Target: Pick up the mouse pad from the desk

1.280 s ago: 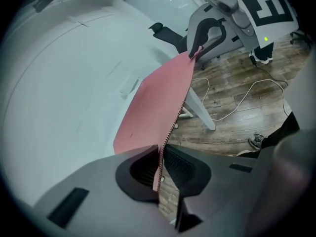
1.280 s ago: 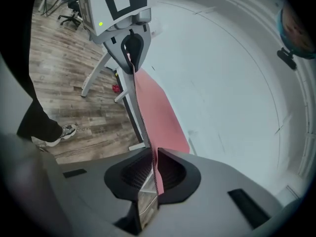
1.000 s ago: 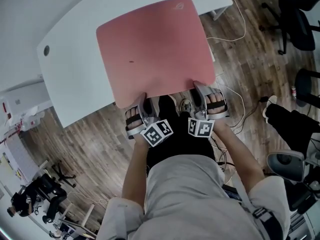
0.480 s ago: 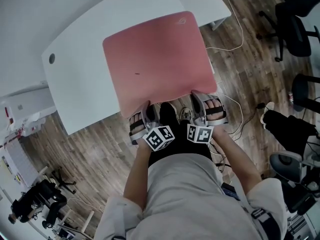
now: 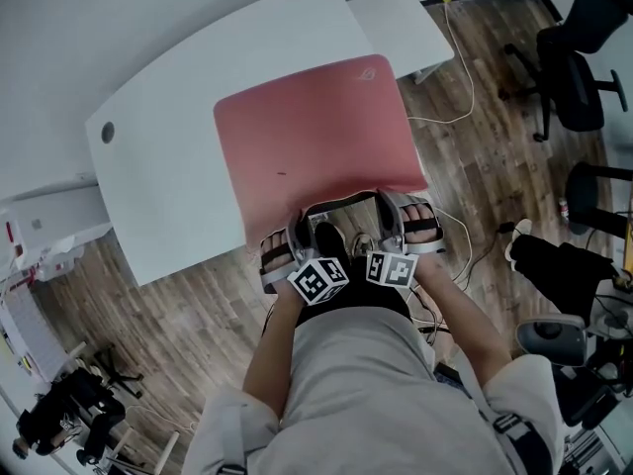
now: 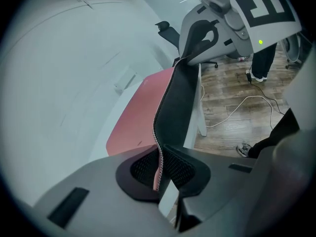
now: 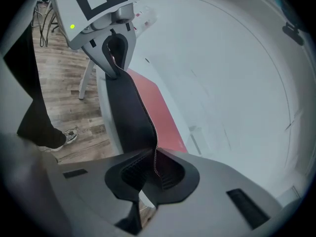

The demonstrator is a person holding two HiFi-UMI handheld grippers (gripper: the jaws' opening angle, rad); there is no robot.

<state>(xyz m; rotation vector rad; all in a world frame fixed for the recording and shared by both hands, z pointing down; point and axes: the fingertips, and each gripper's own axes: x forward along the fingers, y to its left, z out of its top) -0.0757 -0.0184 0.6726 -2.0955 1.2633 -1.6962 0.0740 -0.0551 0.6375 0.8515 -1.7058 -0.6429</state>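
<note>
A large pink mouse pad (image 5: 316, 146) lies on the white desk (image 5: 168, 176), its near edge hanging past the desk's front. My left gripper (image 5: 297, 226) is shut on that edge at the left, and my right gripper (image 5: 387, 203) is shut on it at the right. Between them the edge arches up. In the left gripper view the stitched edge runs between the pads of the left gripper (image 6: 159, 172), and the pad's black underside (image 6: 177, 102) shows. In the right gripper view the right gripper (image 7: 154, 168) pinches the same edge, with the pink top (image 7: 160, 110) beyond.
A second white table (image 5: 401, 18) adjoins the desk at the back. Black office chairs (image 5: 574, 57) stand on the wood floor to the right, and a white cable (image 5: 465, 77) trails across it. A round cable hole (image 5: 107, 133) sits at the desk's left end.
Both grippers have drawn back toward me and slightly up with the pad's near edge. The edge, flat before, now bows up between them, and the pad has slid a little toward me.
</note>
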